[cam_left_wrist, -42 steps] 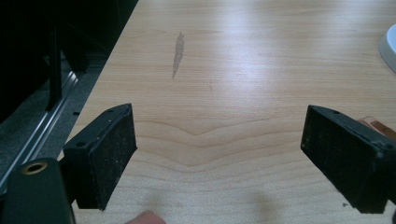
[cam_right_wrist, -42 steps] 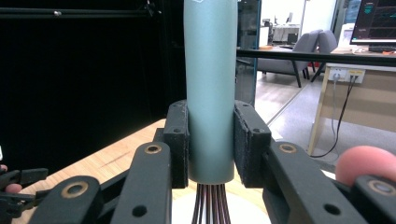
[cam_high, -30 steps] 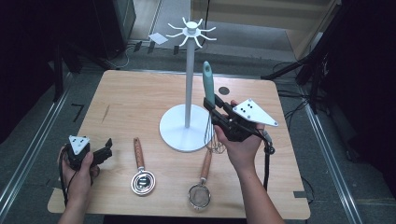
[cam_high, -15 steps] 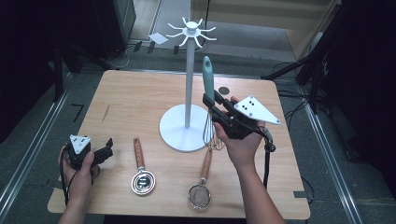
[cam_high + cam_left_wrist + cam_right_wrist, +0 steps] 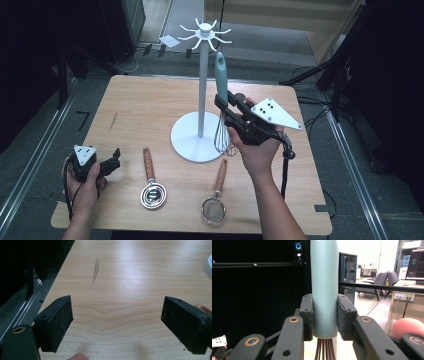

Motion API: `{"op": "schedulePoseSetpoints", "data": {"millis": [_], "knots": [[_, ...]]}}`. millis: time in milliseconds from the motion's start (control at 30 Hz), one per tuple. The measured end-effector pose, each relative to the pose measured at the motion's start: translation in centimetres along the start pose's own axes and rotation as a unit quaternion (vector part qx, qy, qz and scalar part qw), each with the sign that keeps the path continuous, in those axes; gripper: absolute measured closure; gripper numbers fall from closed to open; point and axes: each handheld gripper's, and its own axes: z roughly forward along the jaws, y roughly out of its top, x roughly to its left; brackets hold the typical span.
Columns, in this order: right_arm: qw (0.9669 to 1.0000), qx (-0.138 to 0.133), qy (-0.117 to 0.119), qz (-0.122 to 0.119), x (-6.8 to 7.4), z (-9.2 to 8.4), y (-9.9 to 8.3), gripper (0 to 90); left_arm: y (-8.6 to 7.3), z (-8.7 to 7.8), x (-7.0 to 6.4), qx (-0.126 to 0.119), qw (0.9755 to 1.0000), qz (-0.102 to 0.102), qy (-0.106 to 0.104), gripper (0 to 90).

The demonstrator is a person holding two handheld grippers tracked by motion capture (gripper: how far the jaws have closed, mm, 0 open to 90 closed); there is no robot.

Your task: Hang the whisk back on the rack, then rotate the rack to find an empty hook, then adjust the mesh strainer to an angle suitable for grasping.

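High view: wooden table (image 5: 150,107), dark room around. White hook stand (image 5: 201,90) mid-table as landmark. Right gripper (image 5: 226,106) just right of pole, holding whisk (image 5: 222,107) upright, teal handle up, not yet hung. Measuring scoop (image 5: 151,186) and small strainer (image 5: 216,199) lie in front of base, likely still to hang.

Left gripper view: left gripper (image 5: 117,323) jaws wide, empty, over bare wood.

Right gripper view: jaws clamped on whisk handle (image 5: 324,287).

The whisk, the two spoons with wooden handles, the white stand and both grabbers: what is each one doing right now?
whisk: upright, teal handle clamped, wires down beside the stand's base.
right gripper: shut on the whisk.
left gripper: open, holding nothing, low over the table.
stand: upright, hooks bare.
strainer: lying flat.
measuring spoon: lying flat.
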Motion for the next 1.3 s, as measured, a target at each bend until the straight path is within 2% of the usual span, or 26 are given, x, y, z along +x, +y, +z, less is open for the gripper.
{"op": "schedulePoseSetpoints", "data": {"millis": [300,533,800,1167,1300], "knots": [[0.9999,-0.008,0.007,-0.001,0.1,0.4,0.7,71.2,-0.1,-0.2,0.1,-0.002,1.0,-0.001,0.003,11.1],[0.9997,-0.01,0.018,0.011,-0.1,0.9,0.9,71.1,-0.2,-0.3,0.2,-0.002,1.0,-0.001,0.006,11.1],[0.9996,-0.003,0.023,0.015,-0.2,1.5,1.2,71.2,-0.2,-0.3,0.2,-0.002,1.0,-0.001,0.006,11.1],[0.9983,0.011,0.039,0.042,-0.7,2.1,1.0,70.7,-0.2,-0.3,0.3,-0.001,1.0,-0.002,0.006,11.1],[0.9985,0.016,0.038,0.037,-0.8,2.1,1.1,69.6,-0.2,-0.3,0.3,0.0,1.0,-0.002,0.004,11.1]]}}
